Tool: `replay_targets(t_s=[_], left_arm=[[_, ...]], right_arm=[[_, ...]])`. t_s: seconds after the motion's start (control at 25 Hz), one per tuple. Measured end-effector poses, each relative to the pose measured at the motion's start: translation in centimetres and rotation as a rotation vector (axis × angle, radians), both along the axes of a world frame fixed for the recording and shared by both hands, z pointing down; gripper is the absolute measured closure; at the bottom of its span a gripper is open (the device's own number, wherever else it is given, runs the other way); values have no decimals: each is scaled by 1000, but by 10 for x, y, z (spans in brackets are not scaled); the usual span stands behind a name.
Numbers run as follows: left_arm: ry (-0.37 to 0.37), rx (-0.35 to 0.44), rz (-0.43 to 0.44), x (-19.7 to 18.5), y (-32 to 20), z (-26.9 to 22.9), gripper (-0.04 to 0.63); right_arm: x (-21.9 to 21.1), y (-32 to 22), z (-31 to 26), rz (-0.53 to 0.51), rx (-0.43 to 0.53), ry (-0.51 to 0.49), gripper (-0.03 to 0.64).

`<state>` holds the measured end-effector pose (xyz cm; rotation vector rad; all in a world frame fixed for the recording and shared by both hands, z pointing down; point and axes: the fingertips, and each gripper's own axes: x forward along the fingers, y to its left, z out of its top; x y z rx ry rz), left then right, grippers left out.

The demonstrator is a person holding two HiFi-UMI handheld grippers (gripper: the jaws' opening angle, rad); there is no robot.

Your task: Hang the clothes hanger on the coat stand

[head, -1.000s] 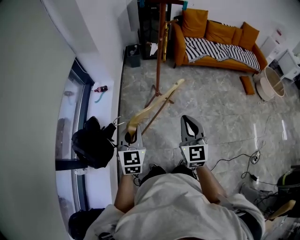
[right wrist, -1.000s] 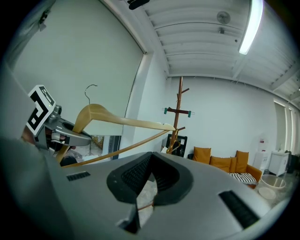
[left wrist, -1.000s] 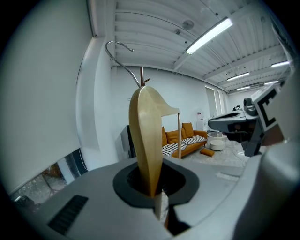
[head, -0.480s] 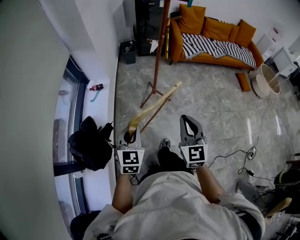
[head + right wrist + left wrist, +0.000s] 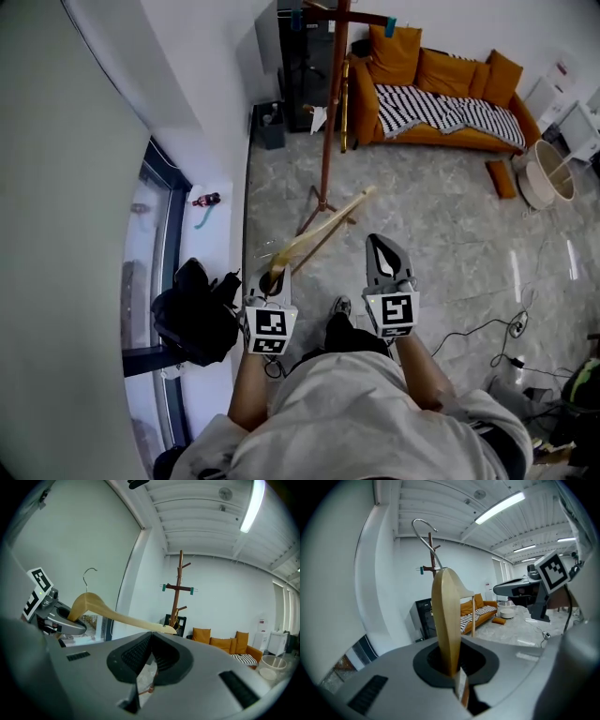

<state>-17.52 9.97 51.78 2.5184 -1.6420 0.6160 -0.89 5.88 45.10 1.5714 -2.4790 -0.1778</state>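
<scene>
Beside the window sits a black bag [image 5: 192, 314]; the left gripper [image 5: 273, 279] is clamped on one end of the wooden clothes hanger [image 5: 323, 228], held in the air apart from the coat stand [image 5: 330, 122]; its long axis runs forward and rightward, free end toward the stand's foot; its wire hook is barely discernible from the head view; the stand's top is cut off; the right gripper [image 5: 384, 255] is closed, empty; an orange sofa [image 5: 441, 70] stands beyond.

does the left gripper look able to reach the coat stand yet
Probably not yet: the left gripper, shut on the hanger, is well short of the coat stand; only floor lies between.
</scene>
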Motion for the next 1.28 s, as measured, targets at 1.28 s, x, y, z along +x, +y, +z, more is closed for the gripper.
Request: replay_targets(t_s=[1.28], left_arm=[[-213,-87,291,73,-156,-2,586]], right_arm=[[105,-167,11,78,-42,-119,612]])
